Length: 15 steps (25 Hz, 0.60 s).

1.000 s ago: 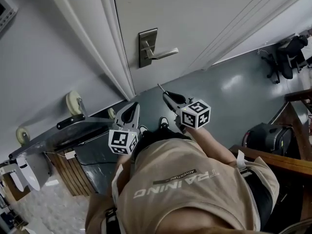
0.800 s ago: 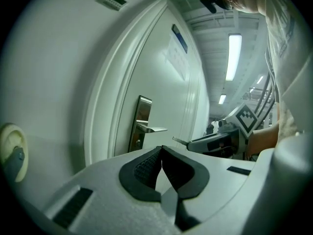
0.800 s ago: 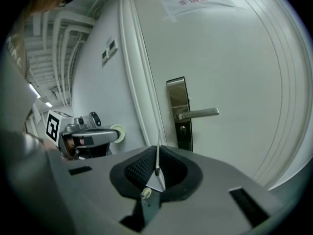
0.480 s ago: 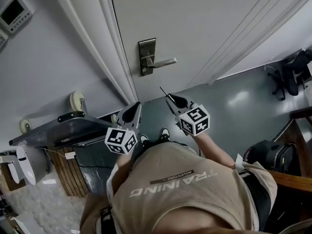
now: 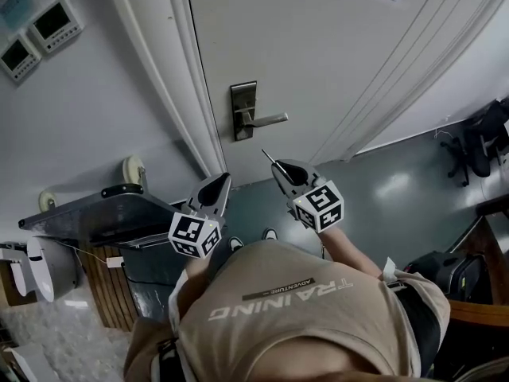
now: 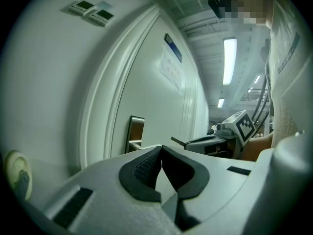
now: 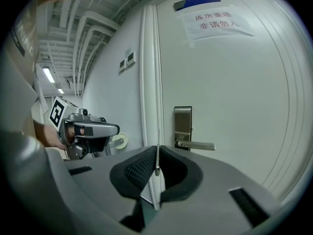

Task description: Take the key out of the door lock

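The steel lock plate (image 5: 243, 111) with its lever handle (image 5: 269, 119) sits on the white door; no key shows in it. My right gripper (image 5: 280, 169) hangs just below and right of the handle, shut on a thin metal key (image 5: 268, 158) that sticks out past the jaws toward the door. In the right gripper view the key (image 7: 157, 153) stands pinched between the dark pads (image 7: 139, 170), with the lock plate (image 7: 182, 124) beyond it. My left gripper (image 5: 219, 183) is shut with nothing in it, to the left and clear of the door.
A dark wheeled cart (image 5: 119, 205) stands against the wall at left. Two wall panels (image 5: 52, 22) hang above it. An office chair (image 5: 481, 138) and a black bag (image 5: 445, 273) are at right. A paper sign (image 7: 215, 19) is on the door.
The head view has tilted up, so the lock plate sits lower in the picture and the wall panels have come into sight. Both grippers stay shut; the right still holds the key.
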### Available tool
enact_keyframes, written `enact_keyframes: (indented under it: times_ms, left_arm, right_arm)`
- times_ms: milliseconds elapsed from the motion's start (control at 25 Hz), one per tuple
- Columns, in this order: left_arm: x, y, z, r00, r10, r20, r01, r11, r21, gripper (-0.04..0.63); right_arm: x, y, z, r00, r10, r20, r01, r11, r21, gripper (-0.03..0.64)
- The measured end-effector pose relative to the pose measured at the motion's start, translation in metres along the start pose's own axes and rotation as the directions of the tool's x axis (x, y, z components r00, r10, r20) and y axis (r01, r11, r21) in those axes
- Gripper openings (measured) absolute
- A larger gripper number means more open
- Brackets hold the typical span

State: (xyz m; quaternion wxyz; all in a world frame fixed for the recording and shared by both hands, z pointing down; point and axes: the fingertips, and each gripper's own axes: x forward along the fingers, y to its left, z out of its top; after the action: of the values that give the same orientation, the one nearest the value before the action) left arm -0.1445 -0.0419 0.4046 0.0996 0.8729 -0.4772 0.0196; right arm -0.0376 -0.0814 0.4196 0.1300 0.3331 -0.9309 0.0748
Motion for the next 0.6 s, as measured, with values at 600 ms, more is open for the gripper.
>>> enact_keyframes:
  times_ms: [600]
  left_arm:
    - [-0.003,0.008,0.044,0.993,0.04,0.115,-0.034,0.998,-0.054,0.009]
  right_arm:
    - [-0.007,-0.011,0.035,0.996,0.021,0.084,-0.022,1.0,0.01,0.028]
